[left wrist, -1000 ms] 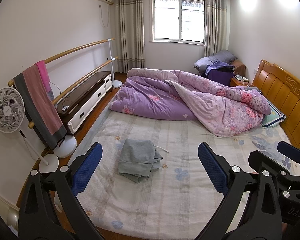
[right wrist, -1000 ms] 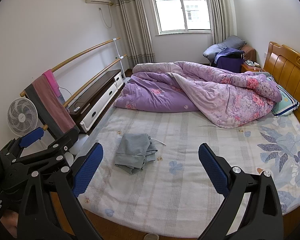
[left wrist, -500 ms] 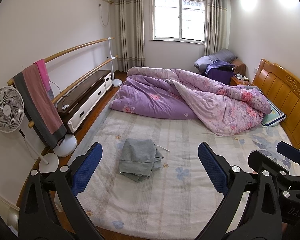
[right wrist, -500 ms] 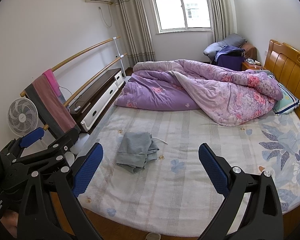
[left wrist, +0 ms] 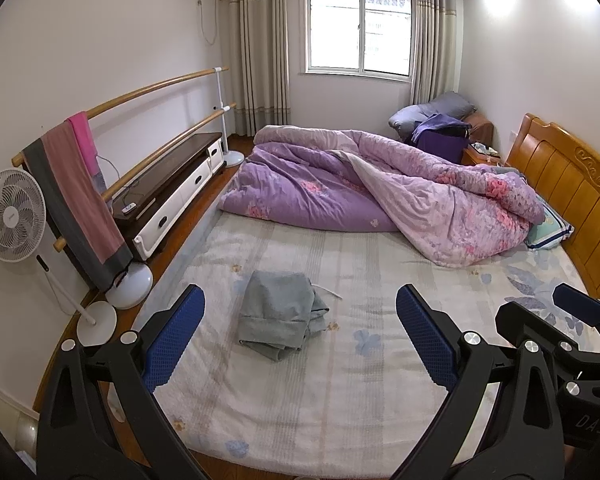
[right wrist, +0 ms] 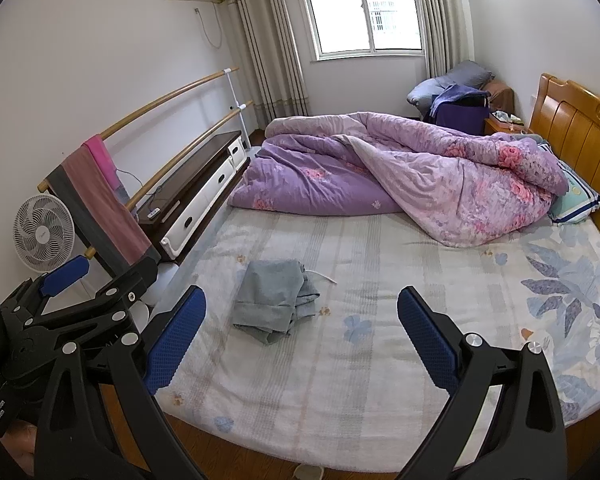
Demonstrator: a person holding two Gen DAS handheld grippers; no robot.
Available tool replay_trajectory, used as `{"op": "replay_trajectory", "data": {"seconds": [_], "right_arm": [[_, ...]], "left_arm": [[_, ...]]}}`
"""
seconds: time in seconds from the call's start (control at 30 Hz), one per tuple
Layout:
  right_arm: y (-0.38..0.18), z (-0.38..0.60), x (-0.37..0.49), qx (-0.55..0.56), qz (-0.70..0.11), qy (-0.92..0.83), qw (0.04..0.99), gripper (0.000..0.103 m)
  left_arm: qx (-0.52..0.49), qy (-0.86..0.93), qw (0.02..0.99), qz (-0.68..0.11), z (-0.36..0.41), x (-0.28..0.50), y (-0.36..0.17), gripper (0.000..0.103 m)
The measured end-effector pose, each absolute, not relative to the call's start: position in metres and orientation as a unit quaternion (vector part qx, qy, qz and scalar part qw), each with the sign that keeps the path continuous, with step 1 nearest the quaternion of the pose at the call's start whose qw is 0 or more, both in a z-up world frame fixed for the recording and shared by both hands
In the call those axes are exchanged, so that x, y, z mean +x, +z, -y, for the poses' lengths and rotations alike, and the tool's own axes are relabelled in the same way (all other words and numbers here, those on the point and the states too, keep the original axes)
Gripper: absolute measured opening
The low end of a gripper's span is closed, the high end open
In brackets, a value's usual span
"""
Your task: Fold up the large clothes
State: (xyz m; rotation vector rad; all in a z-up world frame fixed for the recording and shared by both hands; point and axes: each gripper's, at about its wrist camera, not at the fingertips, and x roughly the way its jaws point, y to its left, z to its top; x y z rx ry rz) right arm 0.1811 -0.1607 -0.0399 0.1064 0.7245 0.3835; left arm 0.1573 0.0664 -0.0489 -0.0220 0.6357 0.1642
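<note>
A grey-green garment [left wrist: 278, 314] lies bunched in a loose folded heap on the pale flowered bed sheet [left wrist: 340, 380], toward the bed's left side; it also shows in the right wrist view [right wrist: 272, 304]. A thin white cord sticks out of its right side. My left gripper [left wrist: 298, 338] is open and empty, held back from the bed's near edge, with the garment between its blue pads. My right gripper [right wrist: 300, 340] is open and empty beside it. The left gripper also shows at the left of the right wrist view [right wrist: 66, 276].
A rumpled purple flowered quilt [left wrist: 380, 192] covers the far half of the bed. A wooden headboard [left wrist: 572, 196] stands at the right. On the left are a white fan [left wrist: 10, 216], a rail with hanging towels [left wrist: 80, 196] and a low cabinet [left wrist: 172, 184].
Both views have pulled back and risen very slightly, so the garment sits a little farther away. The garment itself has not moved and both grippers stay open.
</note>
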Motion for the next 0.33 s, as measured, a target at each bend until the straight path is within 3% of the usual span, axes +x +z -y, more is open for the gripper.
{"op": "replay_trajectory", "data": {"seconds": [0.33], "right_arm": [[-0.061, 0.135, 0.212, 0.049, -0.382, 0.191, 0.903, 0.093]], "left_arm": [[-0.033, 0.081, 0.931, -0.355, -0.093, 0.181, -0.079, 0.097]]}}
